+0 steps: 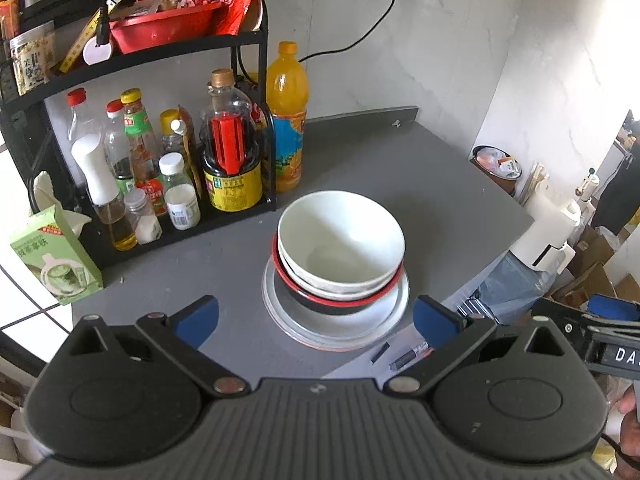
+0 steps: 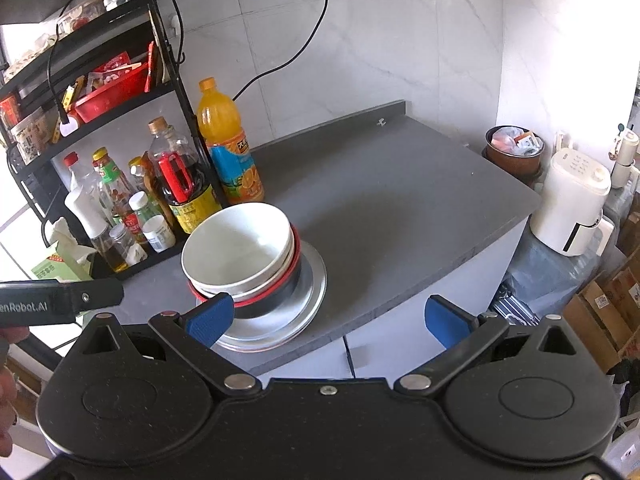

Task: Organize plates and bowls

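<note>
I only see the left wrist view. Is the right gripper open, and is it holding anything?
Observer: The right gripper is open, its jaws wide apart with nothing between them.
Operator: Where is it relative to the bowls?
Observer: In the right wrist view its left finger overlaps the near edge of the stack, below the top bowl. I cannot tell whether it touches.
Operator: What's past the counter on the right?
Observer: A white appliance with buttons on its top stands beyond the counter edge.
</note>
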Available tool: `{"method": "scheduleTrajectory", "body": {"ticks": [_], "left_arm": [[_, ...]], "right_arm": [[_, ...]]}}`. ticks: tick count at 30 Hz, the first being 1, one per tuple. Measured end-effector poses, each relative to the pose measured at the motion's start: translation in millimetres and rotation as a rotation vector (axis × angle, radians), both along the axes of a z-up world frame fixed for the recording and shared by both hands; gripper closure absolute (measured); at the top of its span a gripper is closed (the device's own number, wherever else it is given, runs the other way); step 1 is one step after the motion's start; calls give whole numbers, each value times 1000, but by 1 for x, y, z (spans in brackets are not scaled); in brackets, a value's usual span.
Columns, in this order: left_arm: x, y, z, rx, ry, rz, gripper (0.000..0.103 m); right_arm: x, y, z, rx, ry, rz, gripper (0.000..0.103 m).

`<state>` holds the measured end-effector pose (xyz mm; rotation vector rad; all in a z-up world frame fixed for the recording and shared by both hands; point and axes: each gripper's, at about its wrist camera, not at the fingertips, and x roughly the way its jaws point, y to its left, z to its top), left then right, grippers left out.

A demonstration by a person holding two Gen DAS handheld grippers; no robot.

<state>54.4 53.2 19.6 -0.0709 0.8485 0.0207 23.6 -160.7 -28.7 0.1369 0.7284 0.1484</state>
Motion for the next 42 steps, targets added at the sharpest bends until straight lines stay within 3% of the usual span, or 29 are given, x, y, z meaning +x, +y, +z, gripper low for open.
{"method": "scheduleTrajectory", "body": {"ticks": [12,42], "left_arm": [[-18,-13,-5,48,20,-7,1],[-22,-11,-9,35,48,7,1]], "right_arm": [[-8,-6,-4,6,25,13,1],[-11,-8,-9,-3,50,6,1]]}}
